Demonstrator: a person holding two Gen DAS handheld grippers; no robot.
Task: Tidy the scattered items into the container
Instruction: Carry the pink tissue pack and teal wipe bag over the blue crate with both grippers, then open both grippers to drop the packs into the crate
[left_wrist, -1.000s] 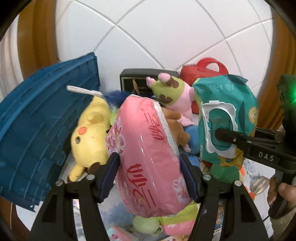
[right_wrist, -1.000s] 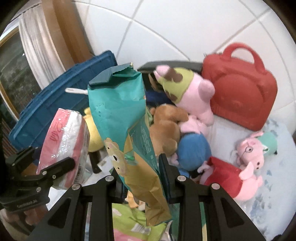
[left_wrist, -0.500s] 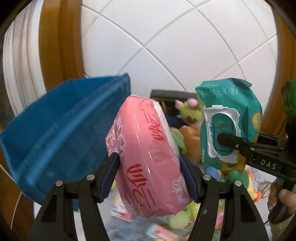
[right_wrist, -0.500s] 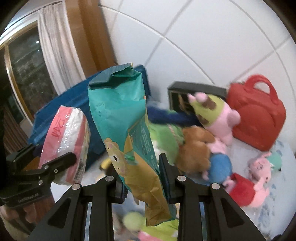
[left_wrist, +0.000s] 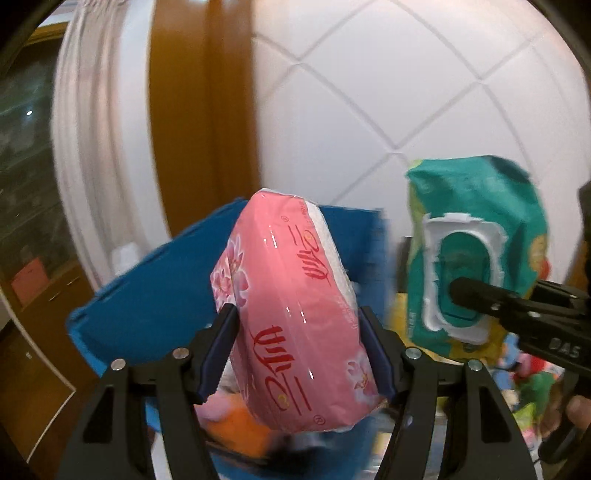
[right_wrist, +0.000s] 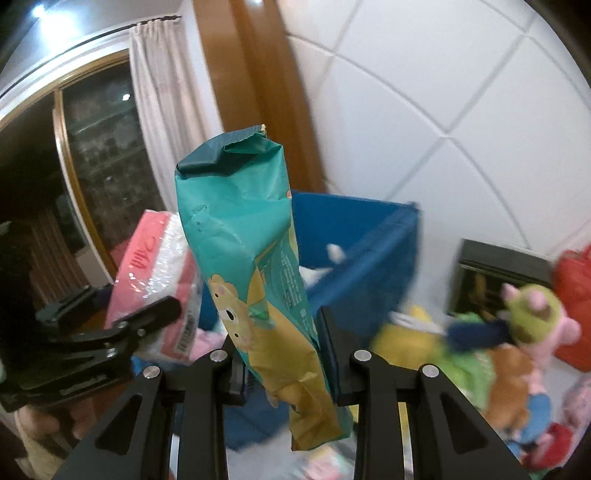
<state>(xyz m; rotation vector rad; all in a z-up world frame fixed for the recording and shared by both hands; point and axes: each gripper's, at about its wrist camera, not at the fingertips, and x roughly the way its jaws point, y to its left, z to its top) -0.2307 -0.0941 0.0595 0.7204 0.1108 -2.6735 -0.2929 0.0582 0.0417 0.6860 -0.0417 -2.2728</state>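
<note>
A white tiled wall (right_wrist: 461, 110) and a brown wooden post (left_wrist: 199, 110) fill the background, with a white curtain (right_wrist: 159, 110) beside a dark window. Below them a large blue container (right_wrist: 373, 258) stands tilted, its open side showing; it is blurred. To its right in the right wrist view, a heap of soft toys (right_wrist: 517, 332) lies beside a red bag (right_wrist: 574, 306) and a dark box (right_wrist: 498, 277).

The left gripper (left_wrist: 299, 350) is clamped on a pink tissue pack (left_wrist: 291, 310), one finger pressed against each side, holding it upright in front of the container. The right gripper (right_wrist: 280, 354) is closed narrowly on a teal wipes pack (right_wrist: 243, 251) with a bear print, gripped near its lower end so it stands tall. The two packs are held side by side, near each other, both in the air and outside the container. Part of a hand (left_wrist: 578, 410) shows on the right gripper's handle.
</note>
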